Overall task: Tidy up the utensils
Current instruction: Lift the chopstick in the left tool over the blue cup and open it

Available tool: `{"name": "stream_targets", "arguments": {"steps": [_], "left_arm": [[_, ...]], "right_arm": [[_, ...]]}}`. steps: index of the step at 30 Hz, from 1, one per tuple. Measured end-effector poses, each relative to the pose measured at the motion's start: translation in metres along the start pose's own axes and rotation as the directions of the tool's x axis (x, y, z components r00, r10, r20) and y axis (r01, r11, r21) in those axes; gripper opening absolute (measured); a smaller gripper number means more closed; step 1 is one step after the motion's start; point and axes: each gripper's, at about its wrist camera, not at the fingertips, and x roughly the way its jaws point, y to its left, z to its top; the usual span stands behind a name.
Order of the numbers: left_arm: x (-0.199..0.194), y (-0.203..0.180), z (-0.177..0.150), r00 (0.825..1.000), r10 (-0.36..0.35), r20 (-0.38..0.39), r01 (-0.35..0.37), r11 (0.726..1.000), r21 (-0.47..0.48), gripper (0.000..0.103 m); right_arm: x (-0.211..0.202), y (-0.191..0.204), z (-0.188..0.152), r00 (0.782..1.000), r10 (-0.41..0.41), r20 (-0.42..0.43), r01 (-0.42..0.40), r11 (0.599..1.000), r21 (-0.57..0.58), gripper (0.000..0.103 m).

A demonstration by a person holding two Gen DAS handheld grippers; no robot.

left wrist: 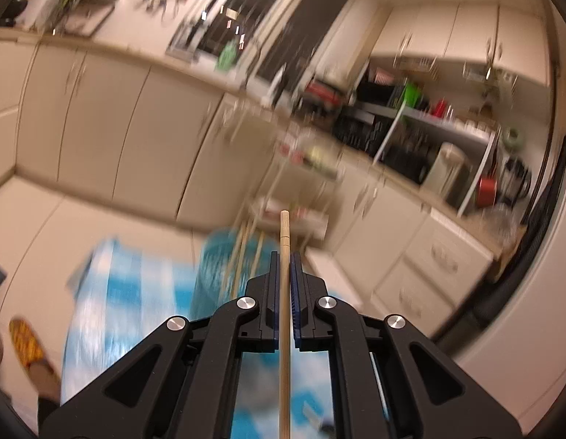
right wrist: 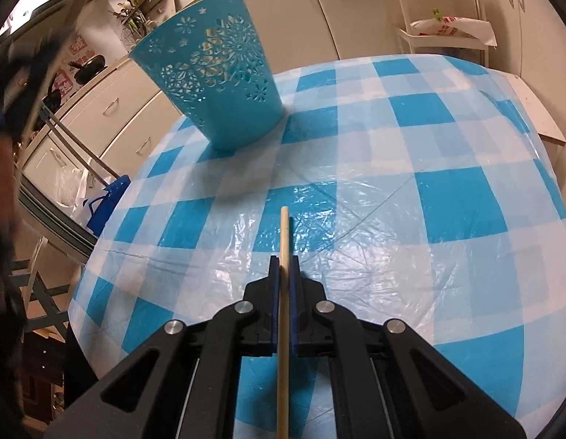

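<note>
In the left wrist view my left gripper (left wrist: 284, 256) is shut on a wooden chopstick (left wrist: 284, 230) that runs straight out between its pads, held up in the air. Below it, blurred, stands the blue perforated basket (left wrist: 217, 267) with several chopsticks (left wrist: 242, 248) sticking out. In the right wrist view my right gripper (right wrist: 284, 259) is shut on another wooden chopstick (right wrist: 283, 230), held above the blue-checked tablecloth (right wrist: 411, 153). The blue basket (right wrist: 217, 84) stands at the far left of the table, well ahead of this gripper.
Cream kitchen cabinets (left wrist: 111, 124) and a cluttered counter with shelves (left wrist: 422, 135) fill the left wrist view. Past the table edge are a white rack with a bag (right wrist: 447, 29), a blue bag (right wrist: 107, 201) and a blurred dark shape (right wrist: 12, 109) at far left.
</note>
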Motion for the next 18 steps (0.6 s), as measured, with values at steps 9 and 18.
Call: {"name": "stream_targets", "arguments": {"steps": [9, 18], "left_arm": [[0.073, -0.012, 0.062, 0.980, 0.054, 0.192, -0.071, 0.994, 0.078, 0.005], [0.134, -0.002, 0.049, 0.978, 0.147, 0.149, -0.165, 0.978, 0.124, 0.005]], "right_arm": [[0.001, -0.003, -0.002, 1.000, 0.017, -0.003, -0.017, 1.000, 0.008, 0.006], [0.002, -0.005, -0.003, 1.000, 0.031, -0.001, -0.031, 0.999, 0.010, 0.006]]}}
